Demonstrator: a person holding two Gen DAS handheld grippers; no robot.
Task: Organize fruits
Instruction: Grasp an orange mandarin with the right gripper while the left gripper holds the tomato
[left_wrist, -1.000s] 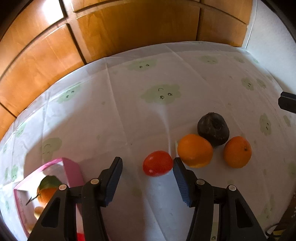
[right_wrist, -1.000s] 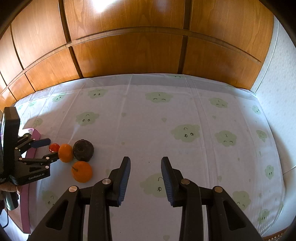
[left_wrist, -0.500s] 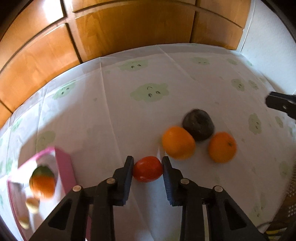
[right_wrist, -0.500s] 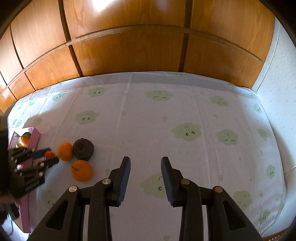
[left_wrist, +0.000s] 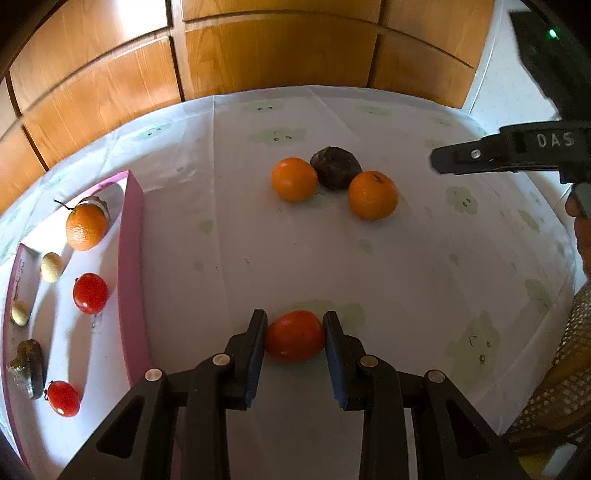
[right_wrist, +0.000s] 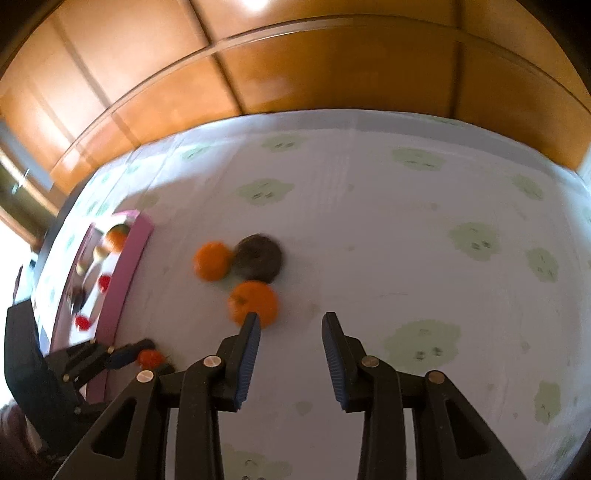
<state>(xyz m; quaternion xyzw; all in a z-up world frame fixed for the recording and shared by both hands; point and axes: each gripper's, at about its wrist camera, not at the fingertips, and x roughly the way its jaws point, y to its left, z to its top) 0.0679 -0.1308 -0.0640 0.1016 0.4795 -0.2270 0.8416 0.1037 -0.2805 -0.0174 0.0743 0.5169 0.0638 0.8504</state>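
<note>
My left gripper (left_wrist: 294, 341) is shut on a red tomato (left_wrist: 294, 340), held just right of the pink tray (left_wrist: 129, 266). The right wrist view shows that tomato (right_wrist: 149, 357) between the left gripper's fingers near the tray's (right_wrist: 122, 280) corner. Two oranges (left_wrist: 294, 179) (left_wrist: 373, 195) and a dark round fruit (left_wrist: 335, 167) sit together farther back on the cloth. My right gripper (right_wrist: 291, 343) hangs just right of the nearer orange (right_wrist: 253, 301); its jaws are opening with nothing between them. In the tray lie an orange (left_wrist: 86, 226), two tomatoes (left_wrist: 90, 293) and some small pale fruits.
A white tablecloth (left_wrist: 424, 258) with green cloud prints covers the table. Wooden panels (left_wrist: 258, 48) stand behind it. In the left wrist view the right gripper's finger (left_wrist: 491, 157) reaches in from the right edge, above a woven chair (left_wrist: 561, 387).
My left gripper closed on the tomato and carried it back and left, away from the fruit cluster toward the tray. My right gripper swung left toward the oranges and began to widen.
</note>
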